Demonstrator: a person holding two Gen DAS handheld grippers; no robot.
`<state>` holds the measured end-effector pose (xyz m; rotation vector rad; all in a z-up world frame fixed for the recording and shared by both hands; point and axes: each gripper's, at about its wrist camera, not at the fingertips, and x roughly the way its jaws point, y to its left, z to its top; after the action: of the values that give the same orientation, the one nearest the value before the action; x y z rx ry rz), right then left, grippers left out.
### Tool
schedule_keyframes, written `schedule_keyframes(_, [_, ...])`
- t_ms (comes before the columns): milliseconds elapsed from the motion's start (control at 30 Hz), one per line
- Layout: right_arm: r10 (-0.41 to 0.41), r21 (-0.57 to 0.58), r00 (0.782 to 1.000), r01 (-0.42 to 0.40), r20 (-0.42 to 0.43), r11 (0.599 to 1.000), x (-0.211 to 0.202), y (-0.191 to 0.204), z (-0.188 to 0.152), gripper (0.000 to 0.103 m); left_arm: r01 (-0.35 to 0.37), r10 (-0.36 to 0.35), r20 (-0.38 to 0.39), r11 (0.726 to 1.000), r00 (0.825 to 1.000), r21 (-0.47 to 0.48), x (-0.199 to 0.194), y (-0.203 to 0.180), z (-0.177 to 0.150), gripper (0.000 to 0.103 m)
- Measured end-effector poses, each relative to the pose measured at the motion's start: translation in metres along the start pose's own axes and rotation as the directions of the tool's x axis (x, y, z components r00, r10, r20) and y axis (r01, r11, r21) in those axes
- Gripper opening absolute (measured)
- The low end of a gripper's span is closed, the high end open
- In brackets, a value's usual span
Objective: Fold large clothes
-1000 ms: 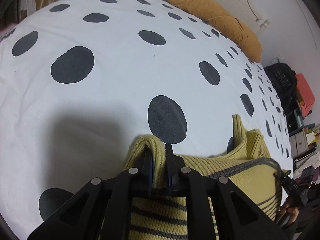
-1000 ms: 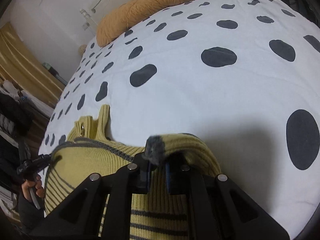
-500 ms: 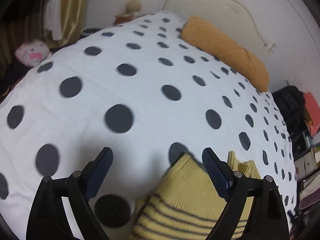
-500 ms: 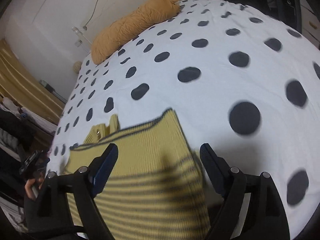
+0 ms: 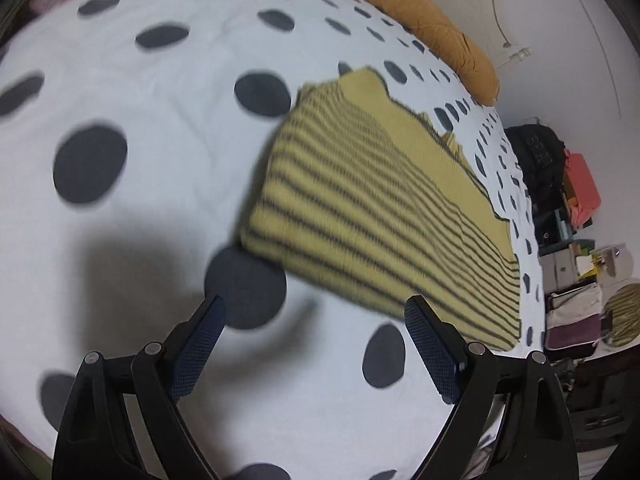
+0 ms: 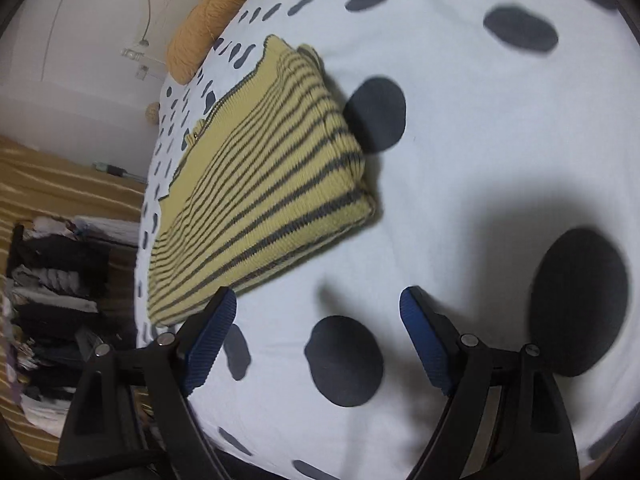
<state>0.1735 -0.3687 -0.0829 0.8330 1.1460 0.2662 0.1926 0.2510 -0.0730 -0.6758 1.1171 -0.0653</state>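
A yellow knit sweater with dark stripes [image 5: 384, 208] lies folded flat on the white bed cover with dark dots [image 5: 140, 92]. It also shows in the right wrist view [image 6: 260, 184]. My left gripper [image 5: 316, 344] is open and empty, held above the cover just in front of the sweater's near fold. My right gripper [image 6: 316, 324] is open and empty, above the cover to the right of the sweater's near corner.
An orange bolster pillow [image 5: 432, 28] lies at the head of the bed, also seen in the right wrist view [image 6: 212, 16]. Bags and boxes [image 5: 560, 184] stand past the bed's right edge. Stacked clothes [image 6: 52, 280] sit on the floor at the left.
Both grippers were shut on the sweater's edge a second ago. They opened, let it go and pulled back and up. The sweater now lies folded on the bed.
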Motion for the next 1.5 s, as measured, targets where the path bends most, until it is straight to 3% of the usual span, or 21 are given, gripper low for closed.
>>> schedule_keyframes(67, [0.050,0.033,0.999,-0.050,0.003,0.998,0.012,-0.001,0.004,0.084,0.058,-0.058,-0.014,0.997,0.998,-0.042,0.011,0.004,-0.002,0.091])
schedule_keyframes(167, [0.085,0.051,0.994,-0.088,0.064,0.995,0.024,0.006,0.014,0.084,0.130,-0.127,0.039,0.985,0.991,-0.110,0.023,0.007,0.004,0.091])
schedule_keyframes(333, [0.122,0.089,0.986,-0.132,0.111,0.987,0.048,0.014,0.030,0.084,0.163,-0.158,0.045,0.977,0.986,-0.140,0.055,-0.003,0.021,0.090])
schedule_keyframes(400, [0.118,0.067,0.984,-0.128,0.134,0.990,0.055,0.021,0.035,0.078,0.132,-0.126,0.061,0.984,0.990,-0.122,0.062,-0.010,0.027,0.089])
schedule_keyframes(433, [0.113,0.049,0.984,-0.121,0.139,0.991,0.059,0.025,0.037,0.065,0.107,-0.098,0.081,0.988,0.992,-0.113,0.064,-0.013,0.029,0.085])
schedule_keyframes(500, [0.069,-0.001,0.989,-0.070,0.133,0.998,0.066,0.031,0.042,0.038,0.070,-0.055,0.119,0.990,0.991,-0.121,0.065,-0.013,0.032,0.068])
schedule_keyframes(533, [0.054,-0.017,0.989,-0.052,0.135,0.998,0.066,0.030,0.041,0.032,0.044,-0.027,0.136,0.991,0.990,-0.123,0.064,-0.011,0.033,0.049])
schedule_keyframes(567, [0.048,-0.029,0.989,-0.044,0.142,0.999,0.066,0.030,0.040,0.030,0.032,-0.014,0.146,0.992,0.989,-0.124,0.063,-0.009,0.032,0.041])
schedule_keyframes(667, [0.021,-0.089,0.981,-0.004,0.192,0.996,0.057,0.038,0.034,0.028,-0.016,0.028,0.171,0.997,0.985,-0.073,0.058,-0.018,0.031,0.032])
schedule_keyframes(767, [-0.078,-0.231,0.957,0.146,0.278,0.962,0.044,0.070,0.021,0.026,-0.068,0.068,0.239,0.998,0.969,-0.008,0.044,-0.036,0.029,0.028])
schedule_keyframes(1000, [-0.104,-0.350,0.900,0.269,0.424,0.897,-0.019,0.110,-0.009,0.020,-0.090,0.075,0.328,0.995,0.942,0.031,-0.012,-0.046,0.003,0.021])
schedule_keyframes(1100, [-0.099,-0.334,0.906,0.251,0.412,0.908,-0.038,0.100,-0.014,0.019,-0.201,0.170,0.344,0.978,0.924,0.056,-0.022,-0.041,-0.007,0.009])
schedule_keyframes(1133, [-0.107,-0.324,0.919,0.240,0.380,0.915,-0.034,0.095,-0.010,0.020,-0.197,0.172,0.331,0.979,0.928,0.045,-0.021,-0.034,-0.006,0.005])
schedule_keyframes(1200, [-0.077,-0.210,0.958,0.138,0.277,0.968,-0.024,0.068,-0.005,0.039,-0.130,0.122,0.277,0.991,0.953,0.012,-0.013,-0.020,-0.002,0.006])
schedule_keyframes(1233, [-0.068,-0.137,0.968,0.103,0.240,0.985,-0.018,0.055,-0.006,0.071,-0.100,0.098,0.239,0.995,0.966,-0.005,-0.008,-0.012,-0.001,0.006])
schedule_keyframes(1267, [-0.028,-0.019,0.976,0.032,0.214,0.999,-0.014,0.033,-0.009,0.084,-0.073,0.076,0.213,0.997,0.974,-0.022,-0.005,-0.005,-0.003,0.011])
schedule_keyframes(1300, [0.025,0.044,0.974,-0.036,0.227,0.998,-0.013,0.018,-0.014,0.084,-0.049,0.055,0.202,0.998,0.978,-0.037,-0.004,0.000,-0.006,0.015])
schedule_keyframes(1333, [0.052,0.067,0.971,-0.069,0.231,0.995,-0.012,0.009,-0.018,0.084,-0.041,0.049,0.192,0.998,0.980,-0.049,-0.003,0.002,-0.010,0.028])
schedule_keyframes(1367, [0.049,0.080,0.972,-0.069,0.231,0.994,-0.011,0.004,-0.020,0.084,-0.035,0.045,0.189,0.998,0.981,-0.057,-0.003,0.002,-0.013,0.045])
schedule_keyframes(1433, [0.041,0.093,0.977,-0.062,0.211,0.994,0.002,-0.002,-0.019,0.084,0.004,0.010,0.195,0.998,0.981,-0.067,-0.002,-0.001,-0.018,0.063])
schedule_keyframes(1500, [0.068,0.073,0.970,-0.088,0.233,0.993,0.012,0.004,-0.014,0.084,0.026,-0.018,0.191,0.999,0.981,-0.036,0.005,-0.011,-0.019,0.069])
